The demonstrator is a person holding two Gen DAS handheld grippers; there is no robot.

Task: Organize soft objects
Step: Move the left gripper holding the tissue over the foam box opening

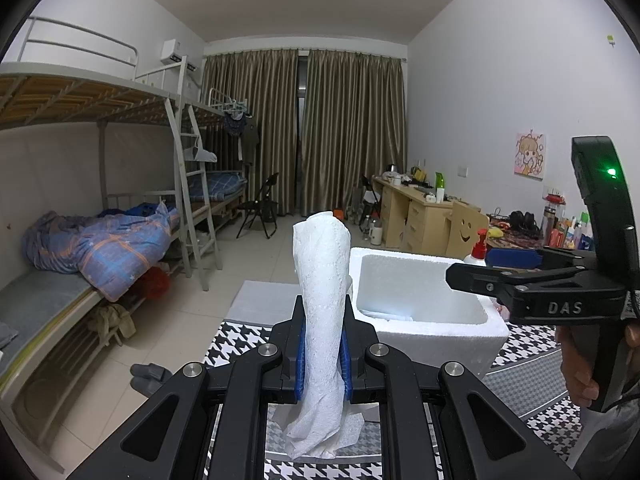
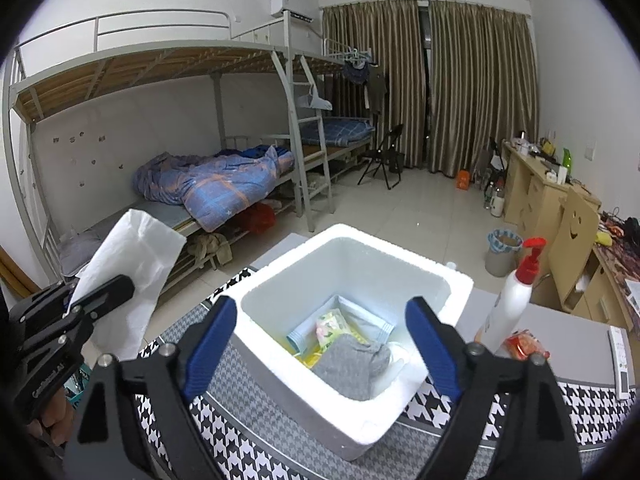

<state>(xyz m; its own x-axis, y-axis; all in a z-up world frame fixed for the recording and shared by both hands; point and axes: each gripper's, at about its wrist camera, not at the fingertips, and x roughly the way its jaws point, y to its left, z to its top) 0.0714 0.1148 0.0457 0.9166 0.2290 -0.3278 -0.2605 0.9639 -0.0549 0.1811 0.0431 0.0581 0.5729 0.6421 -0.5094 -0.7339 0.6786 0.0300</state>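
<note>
The tabletop (image 2: pixel 520 400), under a houndstooth cloth, carries a foam box (image 2: pixel 400 240) near its middle, with a grey cloth (image 2: pixel 352 364) and packets already inside. The right gripper (image 2: pixel 320 344) hangs wide and empty over the box, so its drop looks done. The left gripper (image 1: pixel 323 344) pinches a white paper towel (image 1: pixel 322 280) upright, left of the box. Next, it likely must carry the towel over the rim and let go.

A table (image 2: pixel 500 408) under a black-and-white houndstooth cloth (image 2: pixel 224 424) bears a white foam box (image 2: pixel 404 412), with a white pump bottle (image 2: pixel 508 304) and a red packet (image 2: pixel 526 344) just beside it and a white leaflet (image 2: pixel 622 364) at the far right edge
</note>
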